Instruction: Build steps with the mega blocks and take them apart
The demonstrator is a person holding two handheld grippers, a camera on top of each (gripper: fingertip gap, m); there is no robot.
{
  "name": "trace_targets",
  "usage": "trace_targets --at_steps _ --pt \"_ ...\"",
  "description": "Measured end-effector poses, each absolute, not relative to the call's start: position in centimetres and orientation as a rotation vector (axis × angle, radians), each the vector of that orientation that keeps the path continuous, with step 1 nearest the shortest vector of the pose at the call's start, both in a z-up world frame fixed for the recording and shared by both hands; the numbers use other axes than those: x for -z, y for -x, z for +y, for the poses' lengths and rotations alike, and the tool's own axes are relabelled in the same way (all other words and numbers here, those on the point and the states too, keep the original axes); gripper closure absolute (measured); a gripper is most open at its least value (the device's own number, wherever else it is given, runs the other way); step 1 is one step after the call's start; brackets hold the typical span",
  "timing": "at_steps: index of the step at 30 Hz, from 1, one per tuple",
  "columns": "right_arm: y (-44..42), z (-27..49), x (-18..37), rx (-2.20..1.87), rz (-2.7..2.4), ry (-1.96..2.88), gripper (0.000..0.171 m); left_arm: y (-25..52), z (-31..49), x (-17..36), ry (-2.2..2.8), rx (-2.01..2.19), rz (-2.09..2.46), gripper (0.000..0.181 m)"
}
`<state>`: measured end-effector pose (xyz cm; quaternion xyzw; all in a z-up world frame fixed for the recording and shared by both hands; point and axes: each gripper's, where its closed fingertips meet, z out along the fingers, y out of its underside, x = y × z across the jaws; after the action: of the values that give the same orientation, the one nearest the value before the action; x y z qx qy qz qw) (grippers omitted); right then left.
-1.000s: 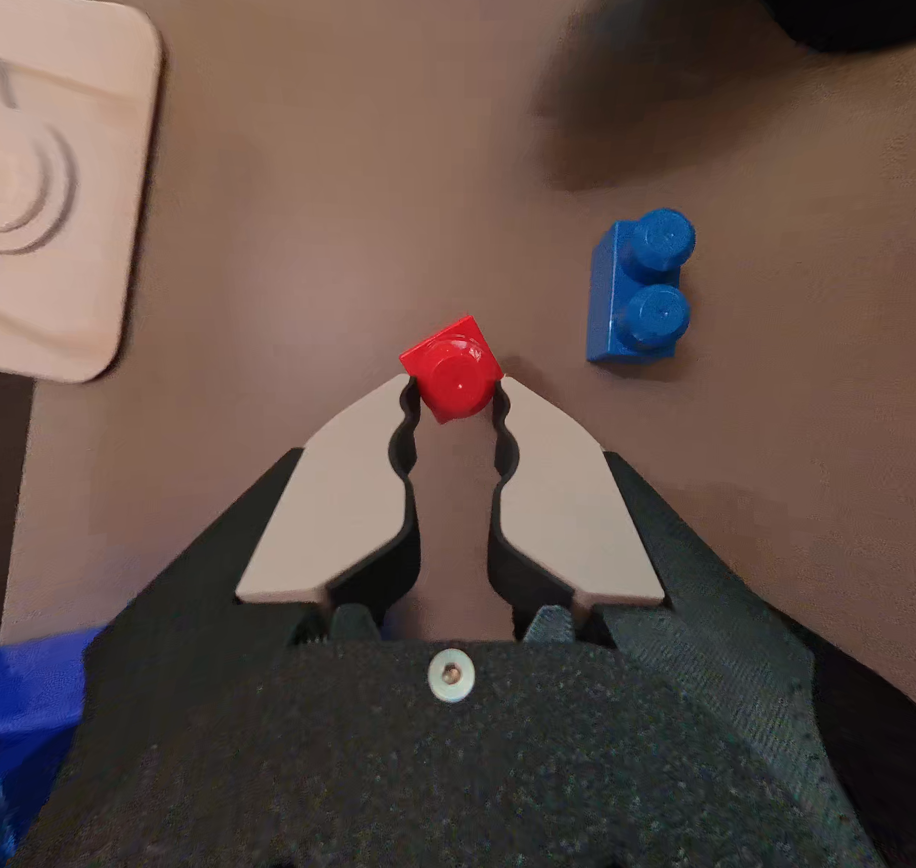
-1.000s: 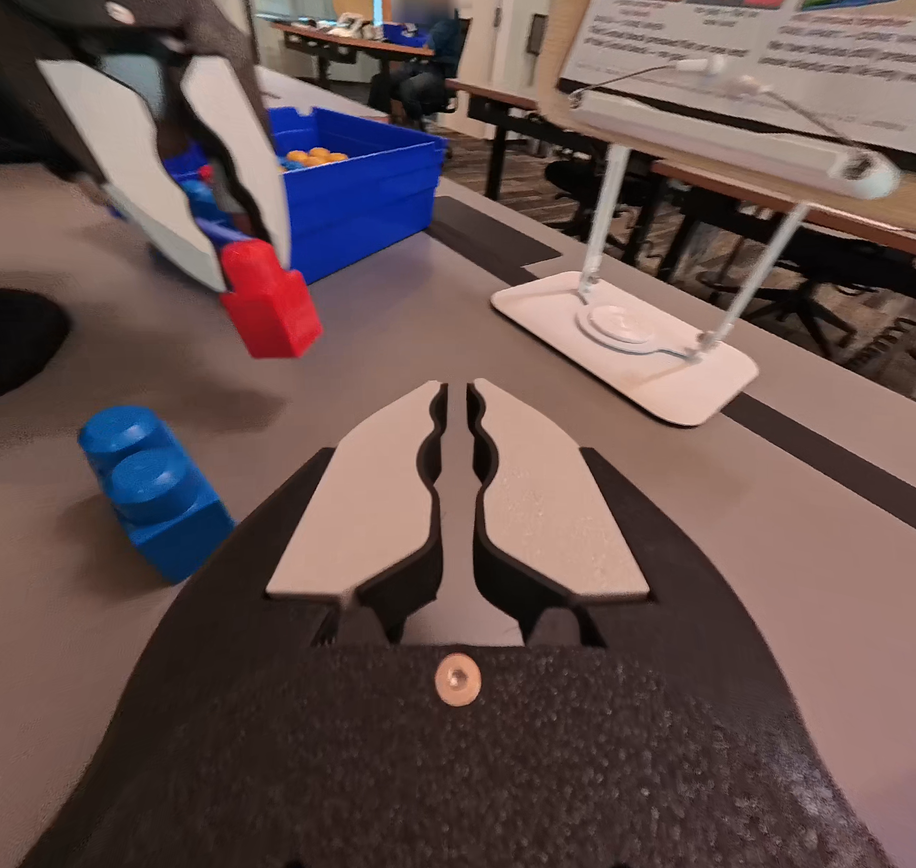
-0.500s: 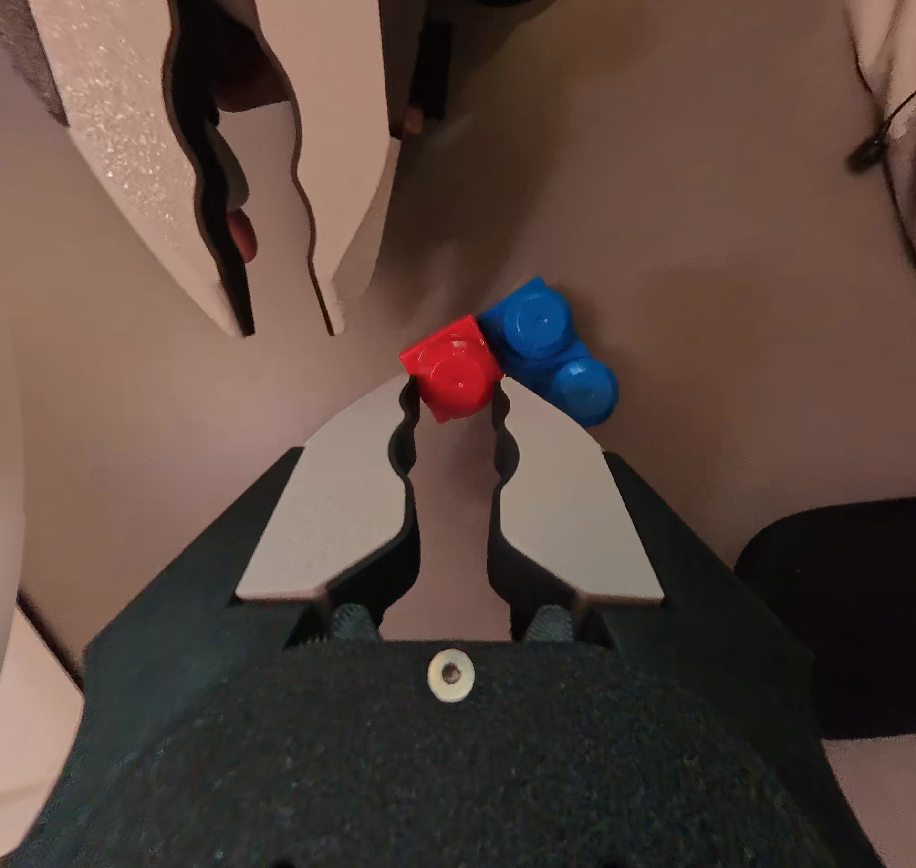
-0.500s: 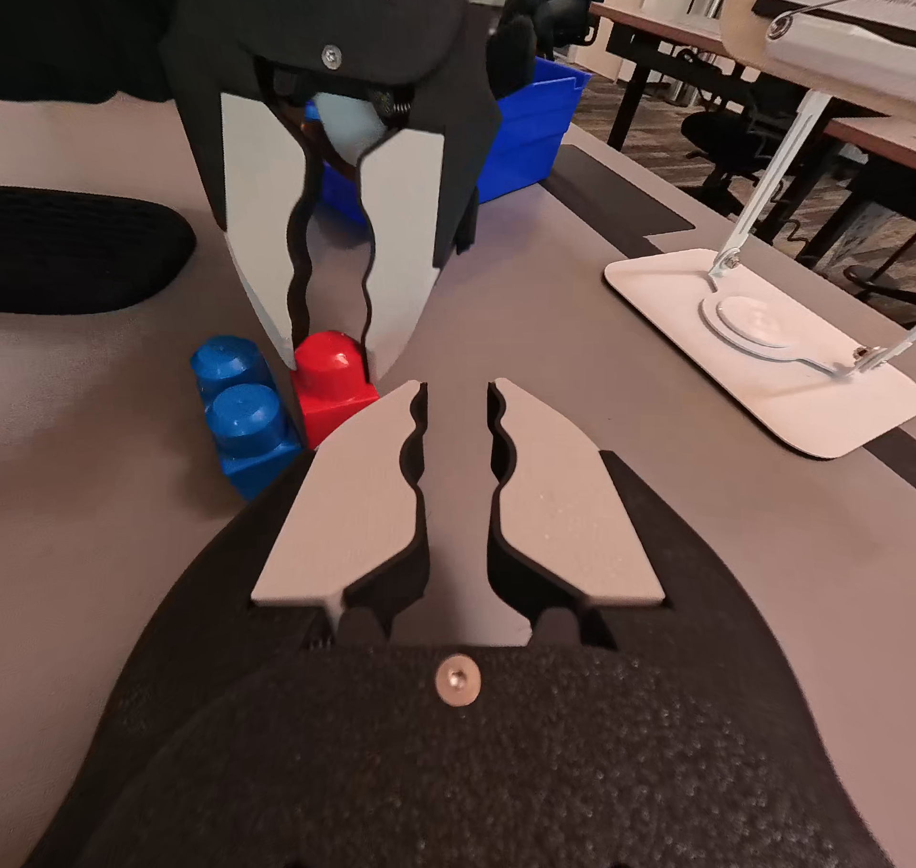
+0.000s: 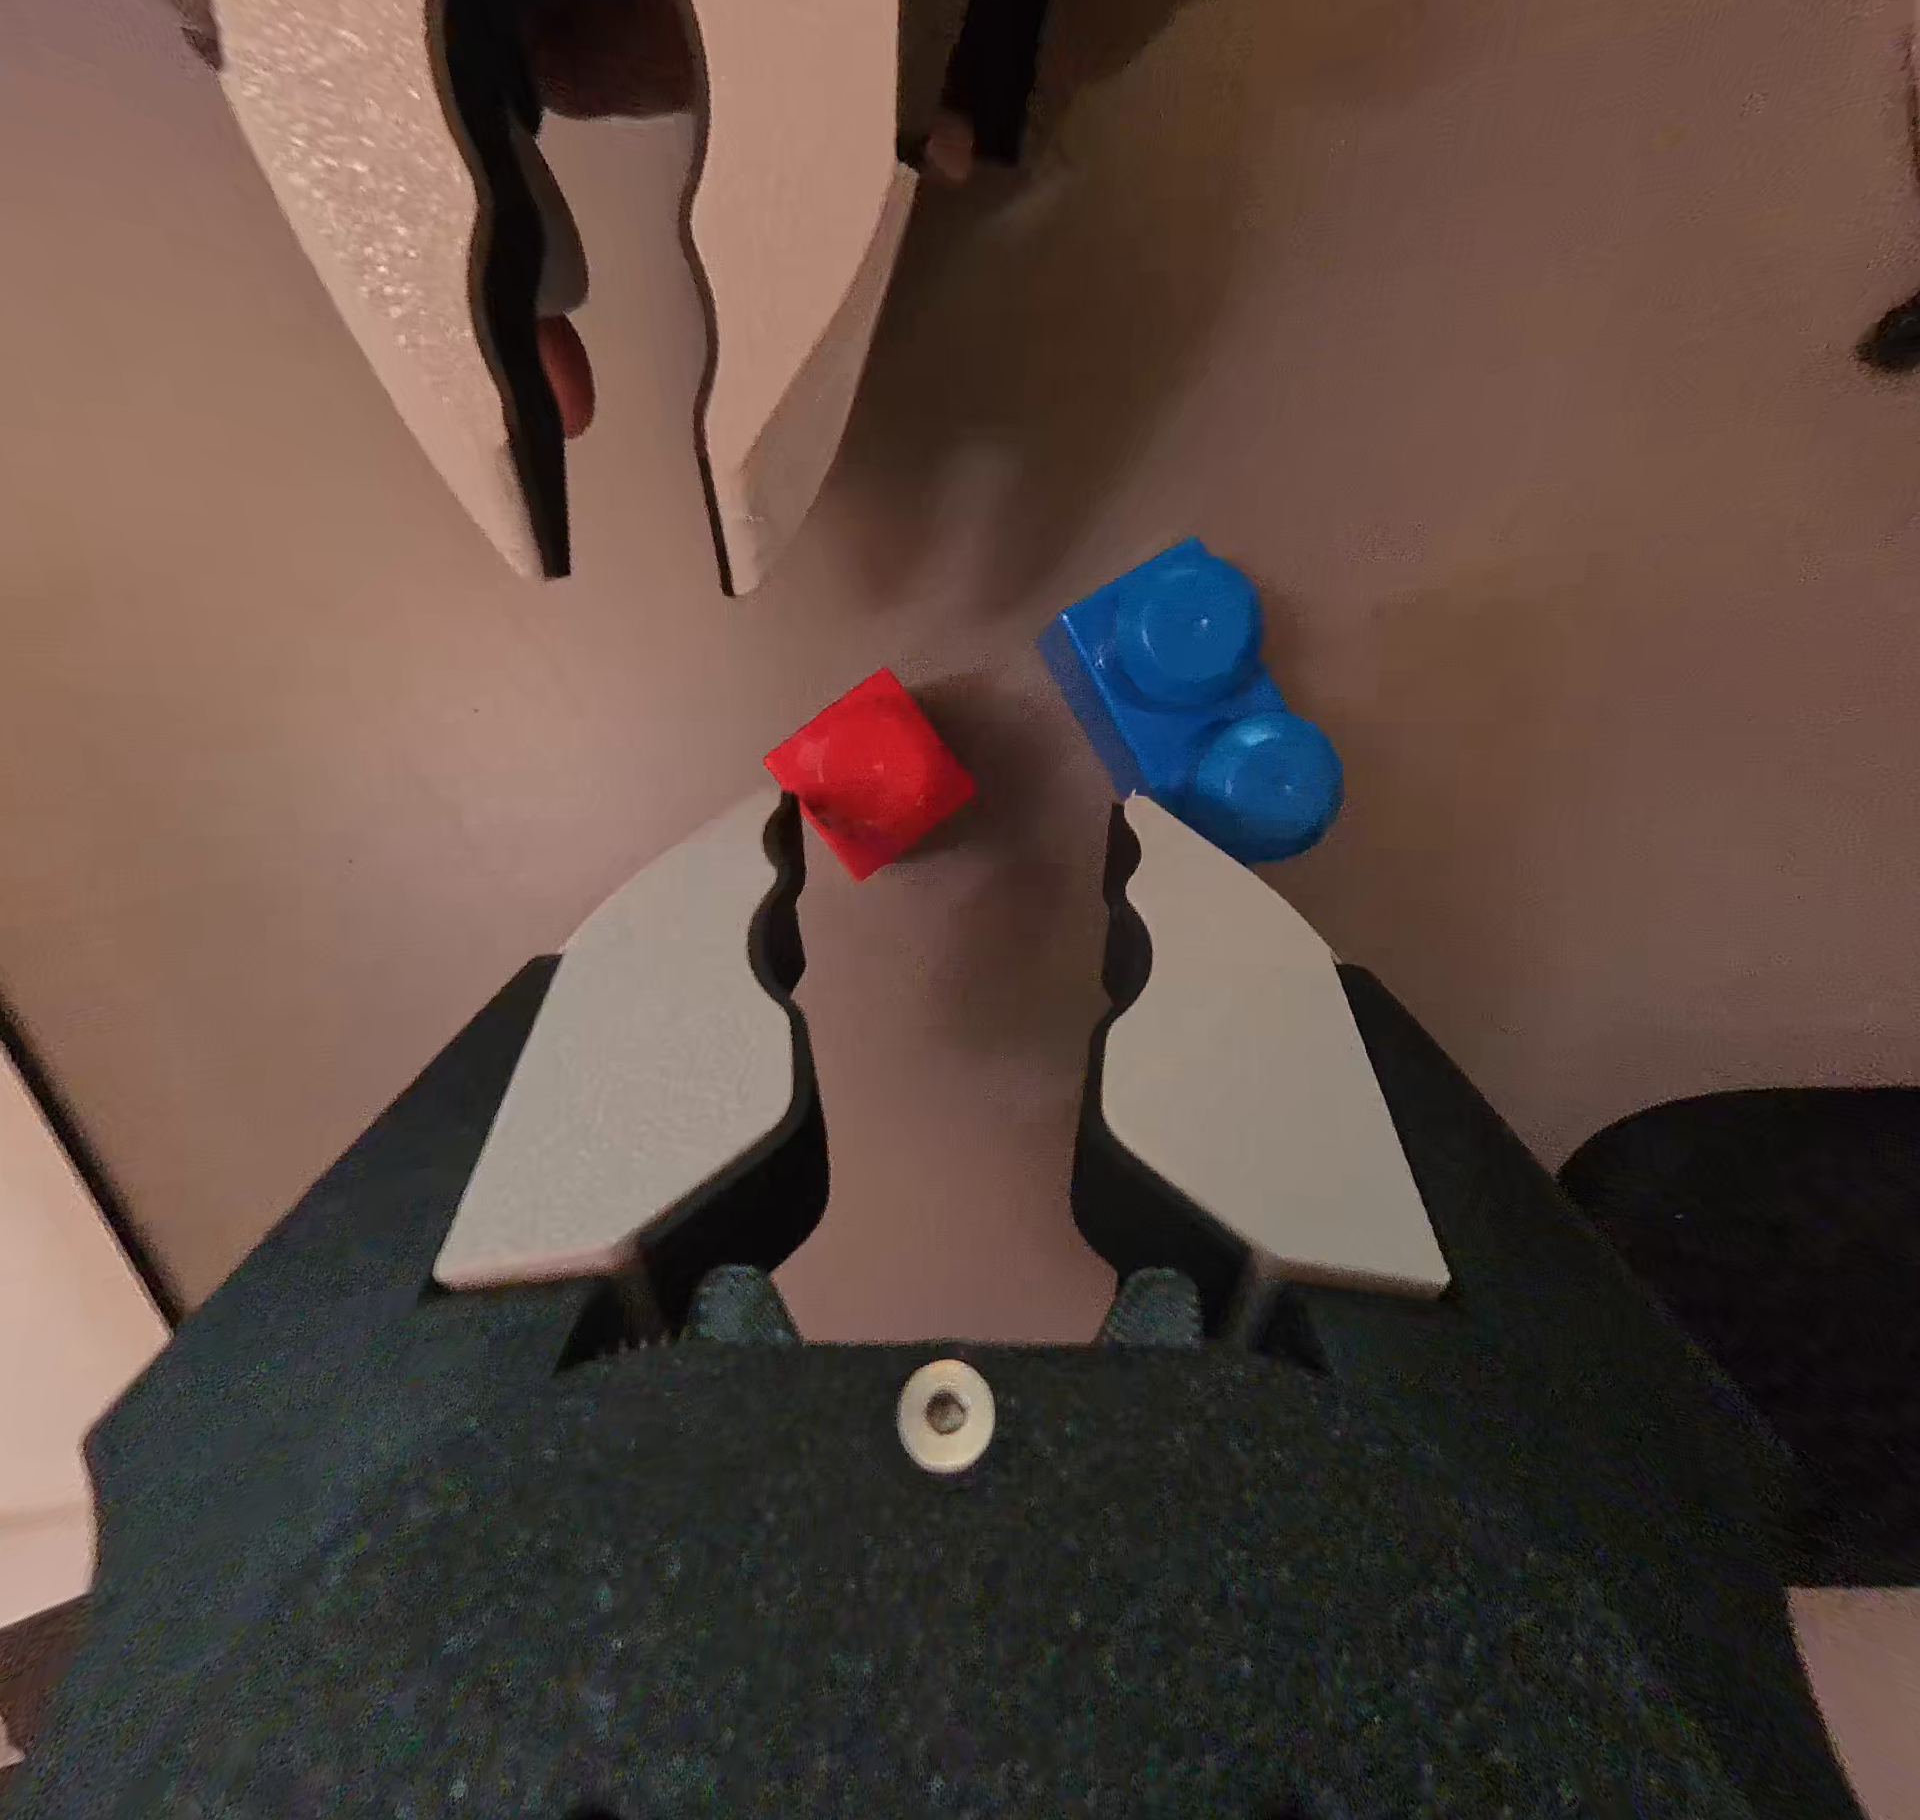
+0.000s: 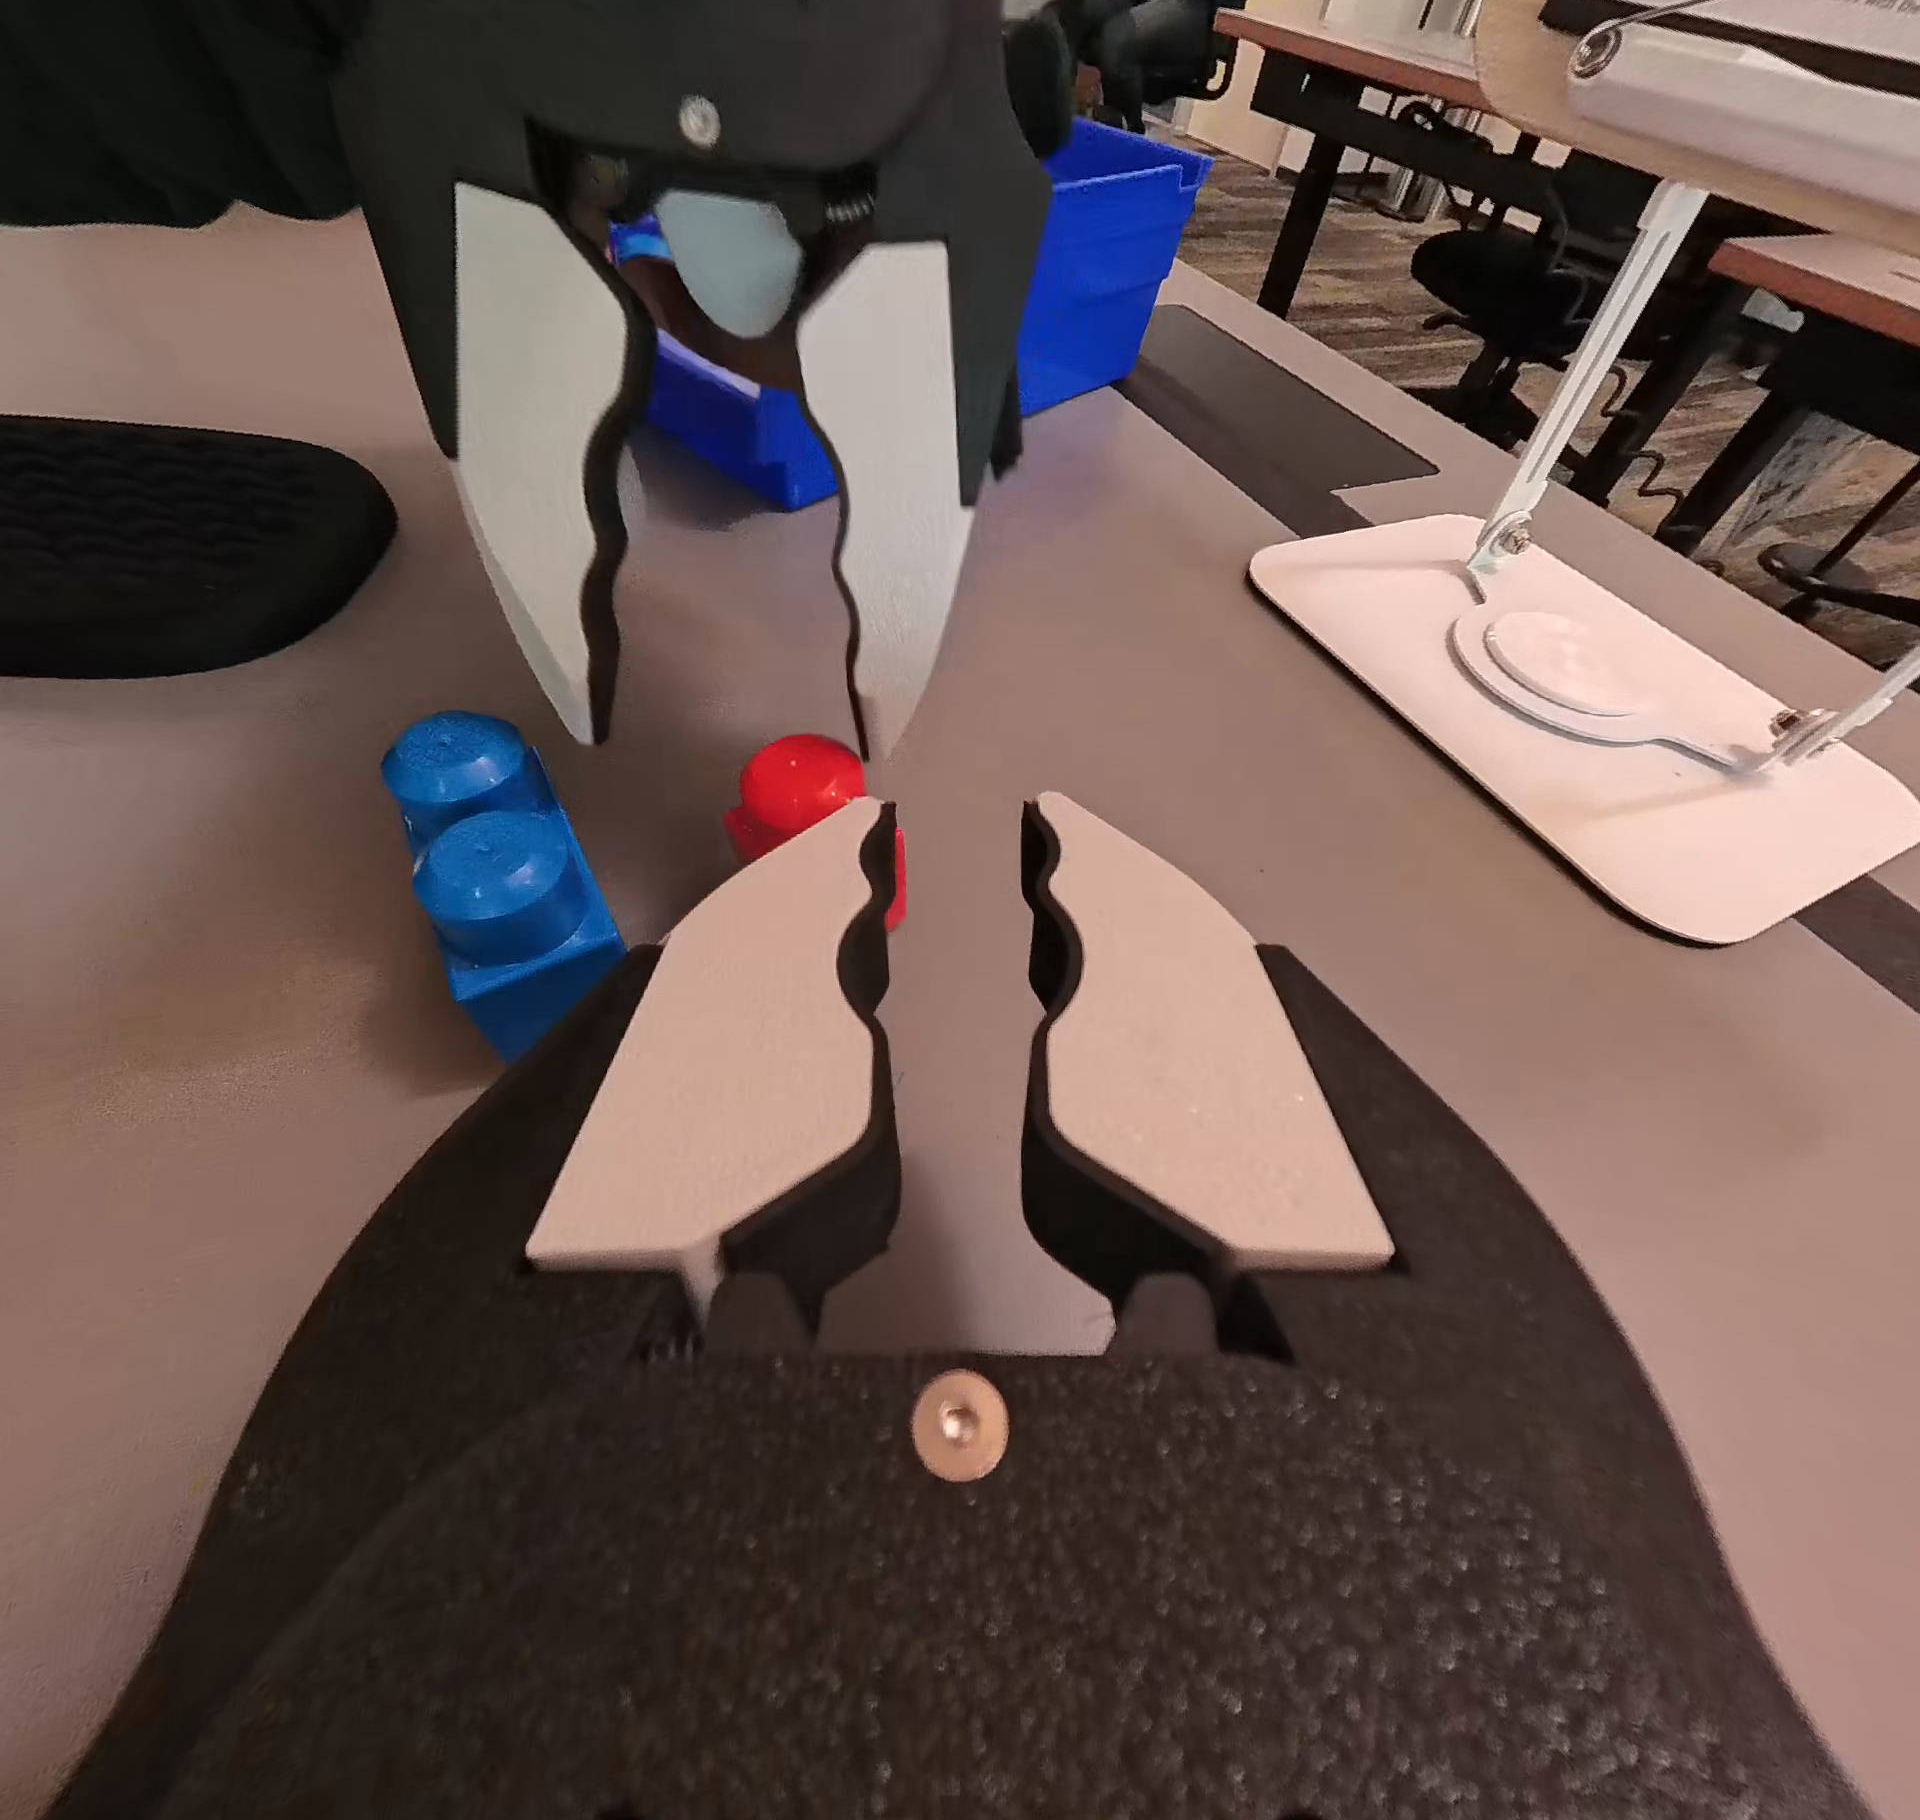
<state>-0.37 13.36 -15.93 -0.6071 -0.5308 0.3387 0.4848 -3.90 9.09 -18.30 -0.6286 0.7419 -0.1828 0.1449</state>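
Observation:
A small red one-stud block point(image 5: 871, 771) stands on the grey table, apart from a blue two-stud block point(image 5: 1195, 700) to its right. My left gripper point(image 5: 951, 809) is open above them; the red block sits free by its left fingertip, nothing is held. In the right wrist view the left gripper point(image 6: 727, 742) hangs over the red block point(image 6: 800, 794) with the blue block point(image 6: 488, 877) to the left. My right gripper point(image 6: 956, 814) is open and empty, low over the table just in front of the red block. It also shows in the left wrist view point(image 5: 634, 575).
A blue bin point(image 6: 1091, 253) stands at the back of the table. A white stand base point(image 6: 1621, 731) holding a board is at the right. A black pad point(image 6: 156, 544) lies at the left. Desks and chairs fill the room behind.
My left gripper set the red block down beside the blue one, then opened and let it go. The red block now stands free. The right gripper opened slightly and moved closer.

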Motion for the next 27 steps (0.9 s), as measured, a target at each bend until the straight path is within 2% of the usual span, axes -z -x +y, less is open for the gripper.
trace_targets --at_steps 7,16,21,27 --pt "0.5 13.2 16.3 -0.823 -1.302 1.486 0.149 4.9 8.4 16.5 1.789 0.589 1.933 0.124" --pt "0.4 13.4 16.3 -0.823 -1.283 1.499 0.149 4.5 6.5 14.7 1.674 0.794 1.453 0.120" --pt "0.3 13.5 16.2 -0.828 -1.275 1.502 0.149 4.7 4.6 18.1 1.763 0.777 1.385 0.113" --pt "0.4 12.8 16.1 -0.848 -1.312 1.475 0.149 4.3 3.7 21.8 1.898 0.658 1.478 0.116"
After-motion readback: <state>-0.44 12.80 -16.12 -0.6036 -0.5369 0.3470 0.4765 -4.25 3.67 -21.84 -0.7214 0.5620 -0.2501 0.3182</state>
